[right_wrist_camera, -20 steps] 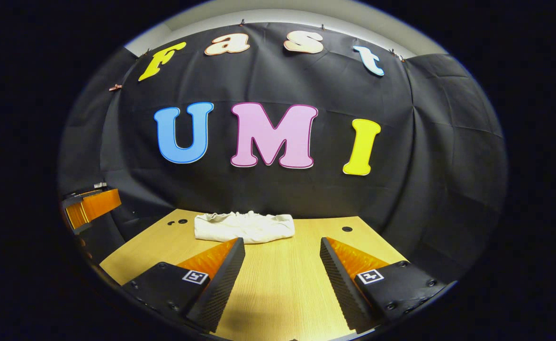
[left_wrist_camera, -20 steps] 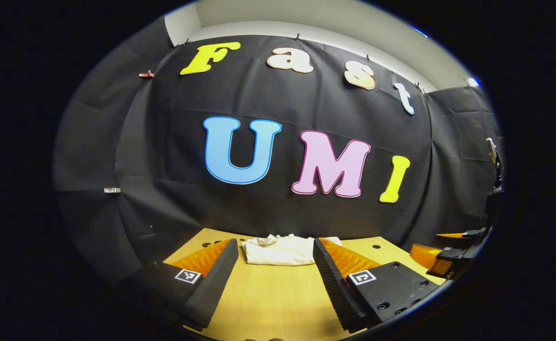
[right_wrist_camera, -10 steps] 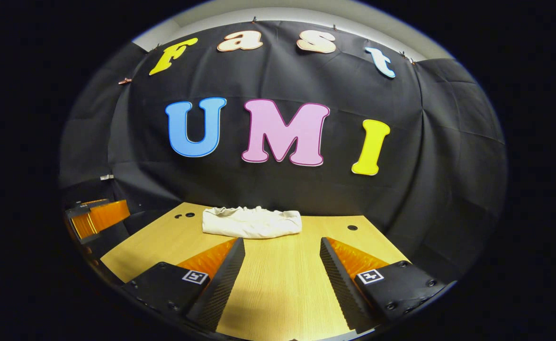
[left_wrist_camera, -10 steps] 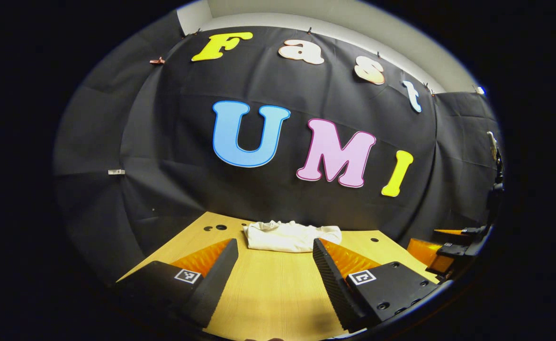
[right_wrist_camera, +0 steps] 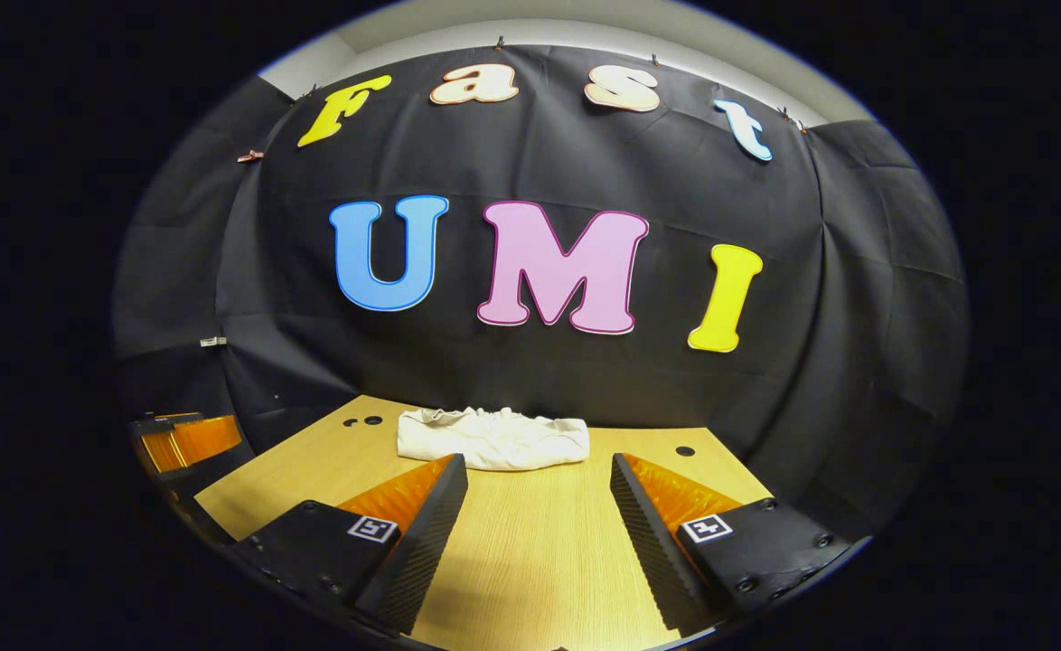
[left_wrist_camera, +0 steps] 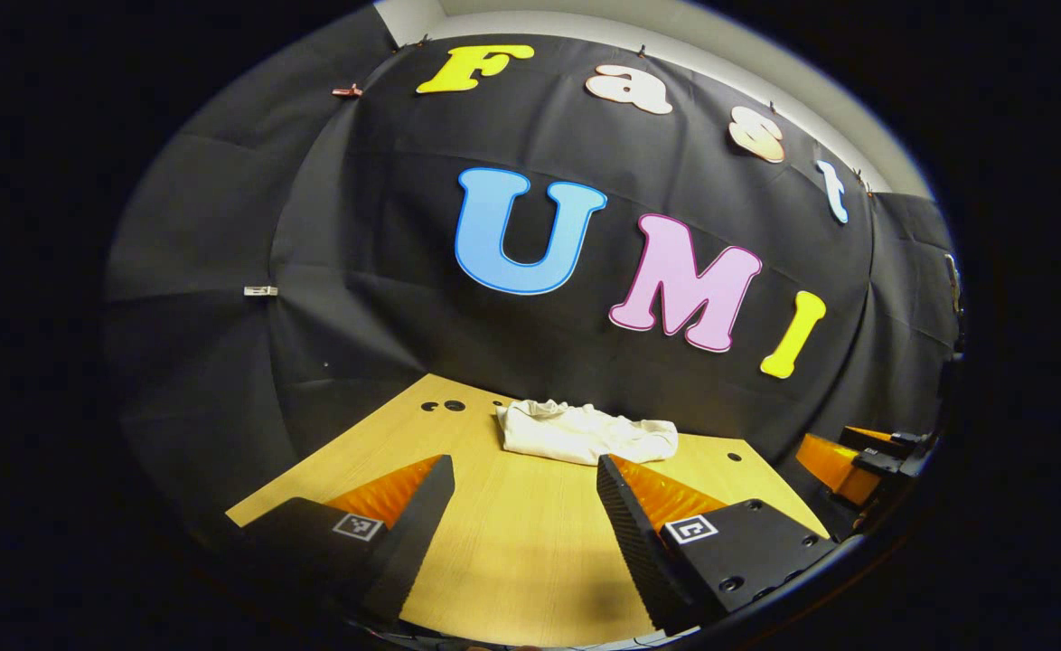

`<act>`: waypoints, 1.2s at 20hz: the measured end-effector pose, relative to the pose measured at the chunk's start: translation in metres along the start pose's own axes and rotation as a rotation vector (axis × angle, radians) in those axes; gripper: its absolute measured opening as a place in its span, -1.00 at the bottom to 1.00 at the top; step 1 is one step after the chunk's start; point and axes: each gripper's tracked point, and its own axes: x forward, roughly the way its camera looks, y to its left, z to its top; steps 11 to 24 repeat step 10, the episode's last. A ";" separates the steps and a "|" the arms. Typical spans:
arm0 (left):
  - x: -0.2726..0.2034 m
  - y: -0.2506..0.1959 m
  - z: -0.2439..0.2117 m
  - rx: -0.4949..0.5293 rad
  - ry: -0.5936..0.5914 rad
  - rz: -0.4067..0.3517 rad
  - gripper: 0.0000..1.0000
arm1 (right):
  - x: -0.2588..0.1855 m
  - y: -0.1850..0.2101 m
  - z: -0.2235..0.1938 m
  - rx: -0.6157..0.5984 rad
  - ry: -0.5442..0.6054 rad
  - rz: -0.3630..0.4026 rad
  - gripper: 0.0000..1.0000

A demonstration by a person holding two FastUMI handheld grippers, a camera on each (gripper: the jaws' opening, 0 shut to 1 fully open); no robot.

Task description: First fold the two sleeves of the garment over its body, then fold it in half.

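Observation:
A white garment [left_wrist_camera: 585, 432] lies folded into a compact bundle at the far edge of the wooden table [left_wrist_camera: 512, 542], close to the black wall; the right gripper view has the garment [right_wrist_camera: 492, 438] straight ahead. My left gripper [left_wrist_camera: 523, 475] hovers above the table well short of the garment, open, nothing between its fingers. My right gripper [right_wrist_camera: 539, 470] is open too, likewise short of the bundle and holding nothing. The right gripper [left_wrist_camera: 856, 457] appears at the right edge of the left gripper view, and the left gripper [right_wrist_camera: 183, 438] at the left edge of the right gripper view.
The table [right_wrist_camera: 530, 551] has small round holes near its far corners [right_wrist_camera: 363, 420] [right_wrist_camera: 685, 449]. The black cloth wall stands directly behind the garment. Bare wood lies between both grippers and the bundle.
Both grippers have drawn back and tilted, the left one turning leftward, so the garment sits farther right and higher in its view. The garment itself has not moved. Both stay open.

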 end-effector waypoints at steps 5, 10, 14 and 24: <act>0.001 -0.008 0.002 0.044 0.000 0.001 0.95 | 0.007 -0.007 0.003 -0.009 0.000 0.016 0.95; -0.002 -0.018 0.003 0.076 -0.002 0.022 0.95 | 0.009 -0.009 0.006 0.011 -0.008 0.043 0.95; -0.002 -0.018 0.003 0.076 -0.002 0.022 0.95 | 0.009 -0.009 0.006 0.011 -0.008 0.043 0.95; -0.002 -0.018 0.003 0.076 -0.002 0.022 0.95 | 0.009 -0.009 0.006 0.011 -0.008 0.043 0.95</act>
